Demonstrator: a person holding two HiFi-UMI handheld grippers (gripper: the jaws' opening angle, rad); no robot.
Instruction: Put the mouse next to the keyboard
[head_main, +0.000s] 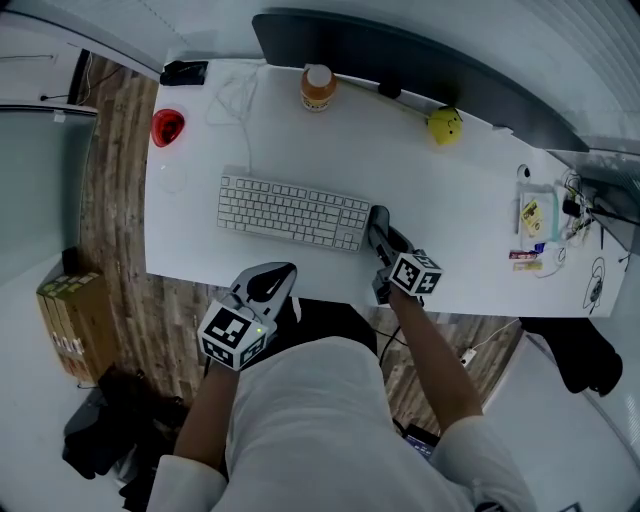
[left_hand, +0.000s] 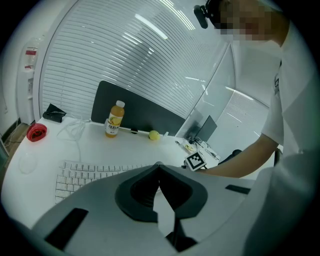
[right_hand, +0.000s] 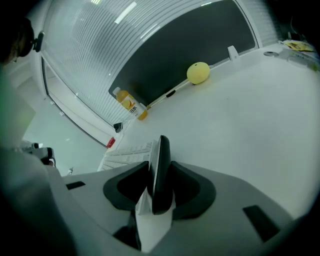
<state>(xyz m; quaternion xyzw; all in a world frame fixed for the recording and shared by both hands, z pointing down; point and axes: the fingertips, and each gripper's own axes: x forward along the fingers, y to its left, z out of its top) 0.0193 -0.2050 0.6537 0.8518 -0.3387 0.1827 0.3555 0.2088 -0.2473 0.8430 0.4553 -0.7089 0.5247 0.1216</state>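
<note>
Head view: white keyboard on desk; right gripper just beside its right end, dark mouse at its tips.
Left gripper view: left gripper, jaws pressed together, empty.
Right gripper view: jaws clamped on the mouse, held edgewise.

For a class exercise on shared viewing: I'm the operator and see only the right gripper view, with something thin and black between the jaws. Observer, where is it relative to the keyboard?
Observer: In the head view, the right gripper holds the mouse just off the right end of the keyboard.
Operator: Where is the left gripper?
Observer: The left gripper hangs shut and empty at the front edge of the desk, near the keyboard's middle.
Operator: Anything on the floor?
Observer: A cardboard box stands on the floor to the left of the desk.
</note>
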